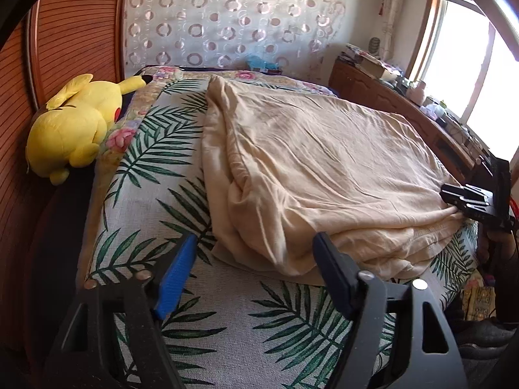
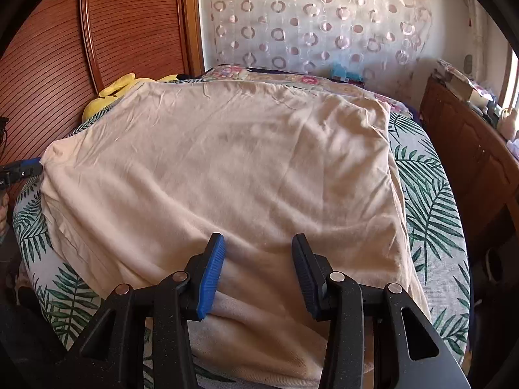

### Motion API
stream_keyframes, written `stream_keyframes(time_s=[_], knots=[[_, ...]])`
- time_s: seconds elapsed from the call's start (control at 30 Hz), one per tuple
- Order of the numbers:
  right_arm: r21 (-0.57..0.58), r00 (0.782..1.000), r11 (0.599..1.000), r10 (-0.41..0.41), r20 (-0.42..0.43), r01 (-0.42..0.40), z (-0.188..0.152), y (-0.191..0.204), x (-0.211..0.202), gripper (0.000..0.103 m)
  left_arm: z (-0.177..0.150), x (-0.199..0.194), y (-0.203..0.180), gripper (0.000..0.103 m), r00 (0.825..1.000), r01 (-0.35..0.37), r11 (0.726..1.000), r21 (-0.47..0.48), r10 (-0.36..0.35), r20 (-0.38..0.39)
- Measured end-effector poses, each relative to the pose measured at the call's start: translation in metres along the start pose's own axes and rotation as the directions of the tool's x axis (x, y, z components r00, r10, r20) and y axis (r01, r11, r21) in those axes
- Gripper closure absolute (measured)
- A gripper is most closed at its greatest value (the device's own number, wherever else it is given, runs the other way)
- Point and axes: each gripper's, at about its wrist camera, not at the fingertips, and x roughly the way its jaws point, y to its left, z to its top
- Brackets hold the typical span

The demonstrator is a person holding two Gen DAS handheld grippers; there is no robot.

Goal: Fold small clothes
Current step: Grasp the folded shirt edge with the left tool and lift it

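The left gripper stands with its jaws well apart over the leaf-print bed cover; nothing lies between its fingers, and the right-hand finger sits just at the near-left corner of the beige garment without pressing it. The right gripper has its jaws partly apart, set astride the garment's near edge: folded cloth bulges up between the blue pad and the dark pad opposite, yet gaps show on both sides, so the pads do not clamp it. In the left wrist view that same gripper shows as a black block at the far right edge, touching the garment's near-right corner. The beige garment lies spread flat across the middle of the bed, several layers stacked at its near hem, its left side doubled over in a thick rolled fold, its surface crossed by fine creases. Beyond it, a floral quilt runs along the far edge of the bed. A yellow plush toy rests on the bed's left side against the slatted wooden panel. A curtain with ring patterns hangs behind, and a wooden cabinet with clutter on top stands at the right beneath a bright window.
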Motion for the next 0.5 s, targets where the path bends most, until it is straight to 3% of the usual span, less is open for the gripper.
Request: stream_keyframes(time_s=[0.27, 0.37, 0.43, 0.5], knots=[[0.026, 0.999, 0.999, 0.032, -0.006, -0.031, 0.003, -0.006, 0.007, 0.058, 0.002, 0.015, 0.001, 0.034, 1.000, 0.008, 1.000, -0.027, -0.009, -0.022], [0.043, 0.999, 0.998, 0.043, 0.001, -0.043, 0.000, -0.009, 0.003, 0.058, 0.003, 0.016, -0.002, 0.055, 0.999, 0.036, 0.999, -0.021, -0.036, -0.027], [0.048, 0.999, 0.998, 0.046, 0.002, -0.046, -0.001, -0.009, 0.002, 0.058, 0.008, 0.017, -0.003, 0.078, 0.997, 0.071, 0.997, -0.023, -0.072, -0.037], [0.051, 0.999, 0.998, 0.047, 0.003, -0.047, -0.001, -0.009, 0.002, 0.058, 0.014, 0.016, -0.006, 0.093, 0.995, 0.093, 0.995, -0.020, -0.094, -0.033]])
